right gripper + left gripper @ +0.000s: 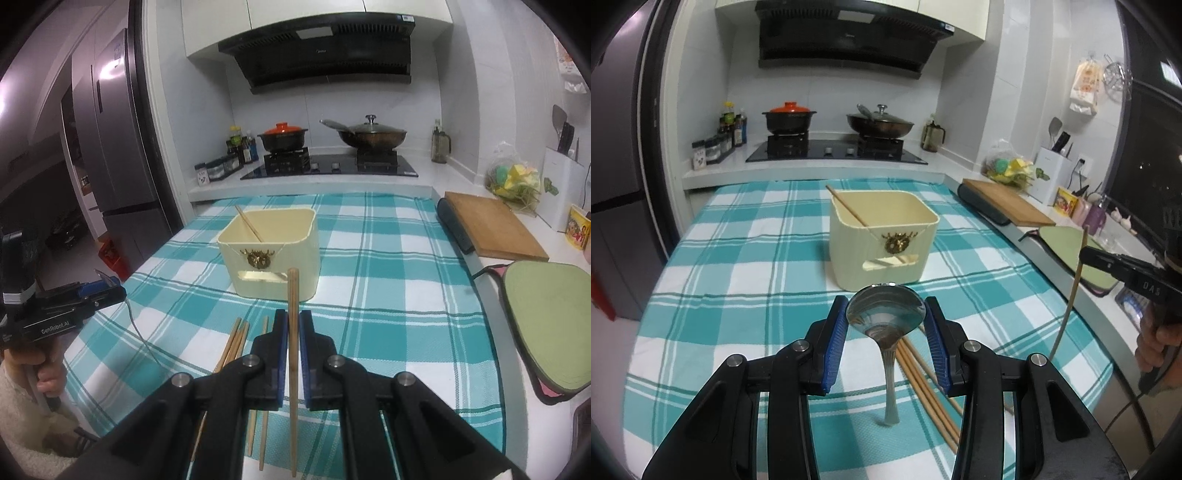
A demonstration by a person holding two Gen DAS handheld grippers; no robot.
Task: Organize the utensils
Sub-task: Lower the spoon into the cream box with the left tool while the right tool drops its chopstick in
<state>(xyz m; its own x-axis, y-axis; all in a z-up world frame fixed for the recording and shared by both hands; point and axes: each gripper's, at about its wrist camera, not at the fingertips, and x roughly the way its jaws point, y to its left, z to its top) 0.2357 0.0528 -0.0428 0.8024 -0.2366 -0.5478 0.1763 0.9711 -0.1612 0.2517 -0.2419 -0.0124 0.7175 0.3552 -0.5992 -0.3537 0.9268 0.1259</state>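
Observation:
A cream utensil holder (882, 240) (271, 253) stands on the checked tablecloth with one chopstick (846, 206) (248, 223) leaning inside it. My left gripper (886, 314) is shut on the bowl of a metal spoon (884, 321), held above the cloth with its handle hanging down. My right gripper (293, 321) is shut on a wooden chopstick (293, 350), held upright in front of the holder. Several loose chopsticks (931, 387) (236, 343) lie on the cloth below the grippers. The right gripper (1126, 273) also shows at the right of the left wrist view.
The teal checked tablecloth (738, 258) covers the table. A stove (834, 149) with two pots is behind it. A wooden cutting board (491, 225), a green mat (546, 321) and a knife block (1052, 173) sit on the right counter. A fridge (110, 147) stands left.

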